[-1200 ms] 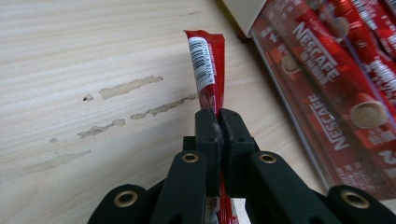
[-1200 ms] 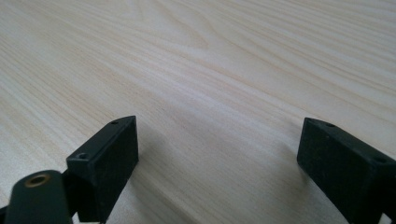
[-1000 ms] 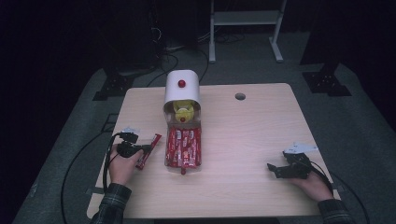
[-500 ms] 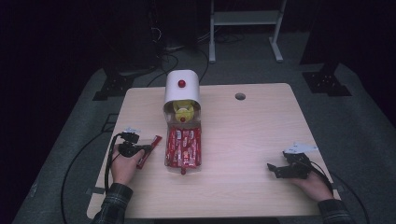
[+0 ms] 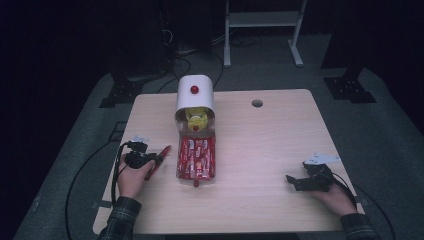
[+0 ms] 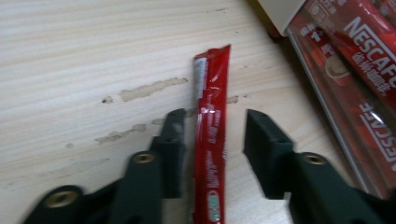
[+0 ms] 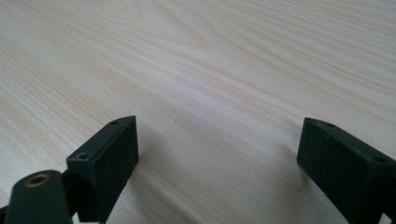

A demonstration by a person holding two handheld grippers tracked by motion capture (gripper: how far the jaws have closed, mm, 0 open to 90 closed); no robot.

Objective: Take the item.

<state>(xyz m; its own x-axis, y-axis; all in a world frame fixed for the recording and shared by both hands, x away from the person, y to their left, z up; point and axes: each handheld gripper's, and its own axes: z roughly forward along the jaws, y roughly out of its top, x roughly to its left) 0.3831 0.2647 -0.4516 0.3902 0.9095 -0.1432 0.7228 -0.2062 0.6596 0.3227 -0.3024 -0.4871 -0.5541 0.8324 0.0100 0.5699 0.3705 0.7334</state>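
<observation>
A red Nescafé stick packet [image 6: 212,79] lies flat on the wooden table, lengthwise between the jaws of my left gripper [image 6: 215,123]. Those jaws have just been opening; a gap shows on each side of the packet and no pad presses on it. In the high view the same packet [image 5: 161,156] points up and right from the left gripper [image 5: 155,161] toward the dispenser. My right gripper [image 5: 292,181] rests at the table's right front, and its jaws [image 7: 219,135] stand wide apart over bare wood.
A white dispenser [image 5: 195,92] with a red knob stands mid-table, with a yellow pack [image 5: 196,119] in its mouth. A clear tray [image 5: 196,159] of several red stick packets runs out in front of it. A cable hole [image 5: 257,103] sits at the table's back.
The left gripper's jaws have parted from the red stick packet, which stays where it was. Neither hand has shifted.
</observation>
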